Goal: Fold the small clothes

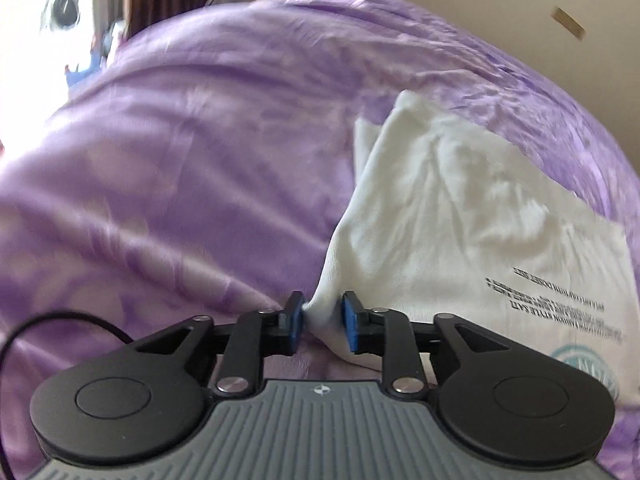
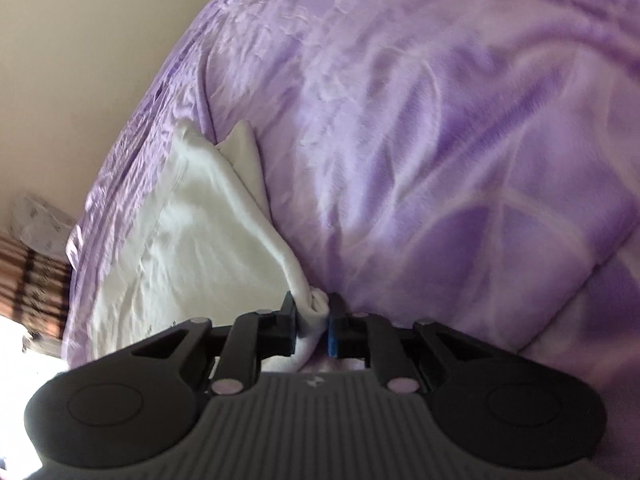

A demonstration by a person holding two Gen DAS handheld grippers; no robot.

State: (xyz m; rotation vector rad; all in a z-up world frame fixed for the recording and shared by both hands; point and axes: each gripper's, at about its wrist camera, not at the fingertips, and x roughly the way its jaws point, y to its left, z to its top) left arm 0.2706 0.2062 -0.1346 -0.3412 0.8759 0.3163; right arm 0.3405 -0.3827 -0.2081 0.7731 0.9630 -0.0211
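On the rumpled purple satin bedspread (image 1: 180,160) lies the white cotton garment with printed text (image 1: 460,208). Left gripper (image 1: 323,322) jaws stand parted with a corner between them; right gripper (image 2: 313,326) pinches another bunched corner, apparently to carry one edge over for a fold.

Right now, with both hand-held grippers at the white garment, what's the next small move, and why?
Probably re-close the left hand-held gripper before lifting. The white garment touches only one of its pads. The right hand-held gripper is clamped on a bunched corner, and most of the cloth lies on the purple bedspread.
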